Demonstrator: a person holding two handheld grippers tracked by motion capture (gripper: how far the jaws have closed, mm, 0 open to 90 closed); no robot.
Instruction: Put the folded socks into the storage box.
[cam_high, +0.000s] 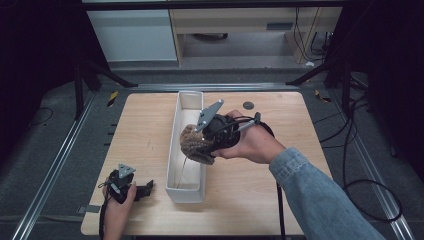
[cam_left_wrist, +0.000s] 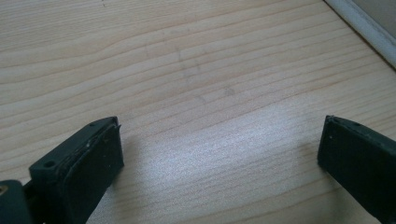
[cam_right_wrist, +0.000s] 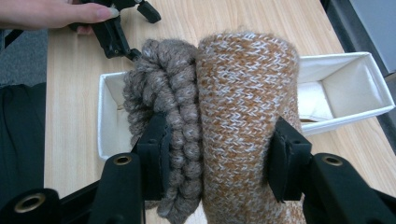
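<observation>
My right gripper (cam_right_wrist: 217, 158) is shut on a rolled brown and grey knit bundle (cam_right_wrist: 224, 102), squeezing it from both sides. In the high view the right gripper (cam_high: 207, 145) holds that bundle (cam_high: 196, 145) over the middle of a long white bin (cam_high: 176, 172) that runs front to back on the wooden table (cam_high: 260, 190). My left gripper (cam_high: 142, 190) rests low near the table's front left corner, just left of the bin's near end. Its jaws stand wide apart over bare wood, with the left gripper (cam_left_wrist: 219, 154) holding nothing.
A small dark round disc (cam_high: 248, 105) lies on the table at the back right of the bin. The bin's white edge (cam_left_wrist: 364, 25) shows at the top right of the left gripper view. Black cables (cam_high: 360, 165) trail on the floor to the right.
</observation>
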